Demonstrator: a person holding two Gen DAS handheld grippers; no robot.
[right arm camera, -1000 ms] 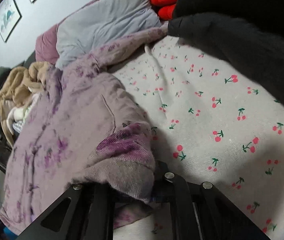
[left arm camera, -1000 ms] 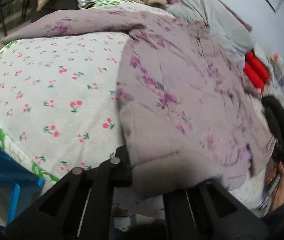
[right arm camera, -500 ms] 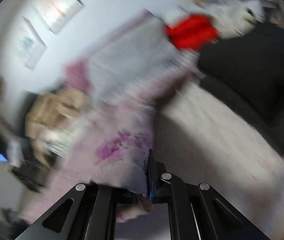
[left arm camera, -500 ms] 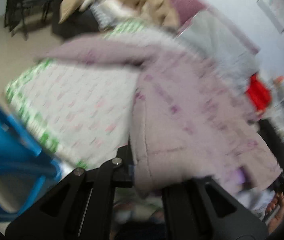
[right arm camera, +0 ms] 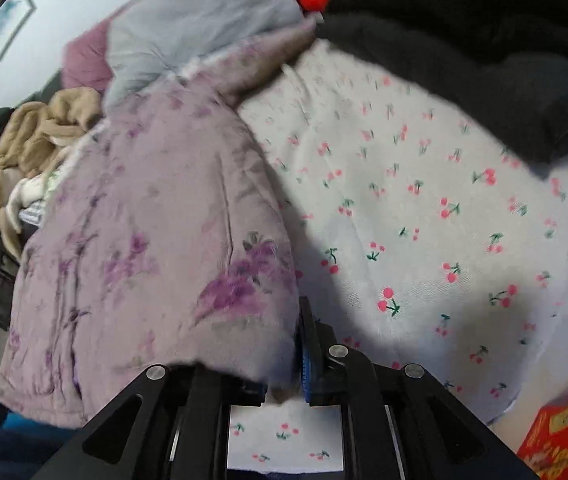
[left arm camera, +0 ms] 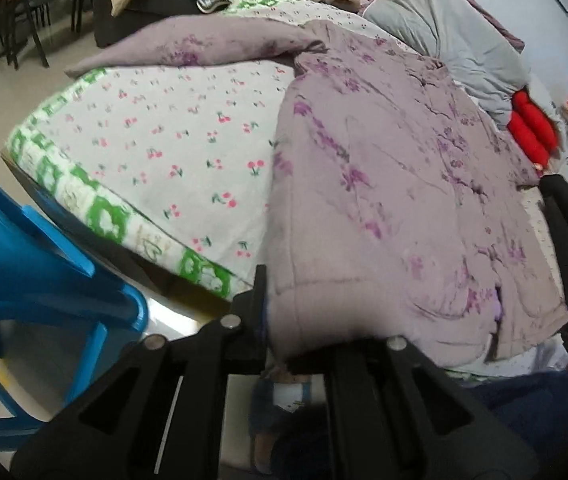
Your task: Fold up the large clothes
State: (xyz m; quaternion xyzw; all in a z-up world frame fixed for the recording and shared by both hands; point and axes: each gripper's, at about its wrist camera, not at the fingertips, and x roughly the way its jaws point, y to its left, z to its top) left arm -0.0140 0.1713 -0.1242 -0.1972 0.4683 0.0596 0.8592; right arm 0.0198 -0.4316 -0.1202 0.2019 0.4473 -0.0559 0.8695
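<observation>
Probably a home bedroom: a bed (left arm camera: 188, 152) in a cherry-print sheet, piled bedding (left arm camera: 444, 44), framed pictures (right arm camera: 10, 24) on the wall.

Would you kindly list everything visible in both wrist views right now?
Quilted lilac floral garment: one, spread on bed, near hem pinched at both corners.
Cherry-print white bedsheet: one, covering bed.
Grey padded duvet: one, far end.
Red padded item: one, beside duvet.
Tan fleece clothes: pile, beyond bed.
Blue plastic stool: one, floor, left.
Black garment: one, right of sheet.
Left gripper: black, shut on hem.
Right gripper: black, shut on hem.
</observation>
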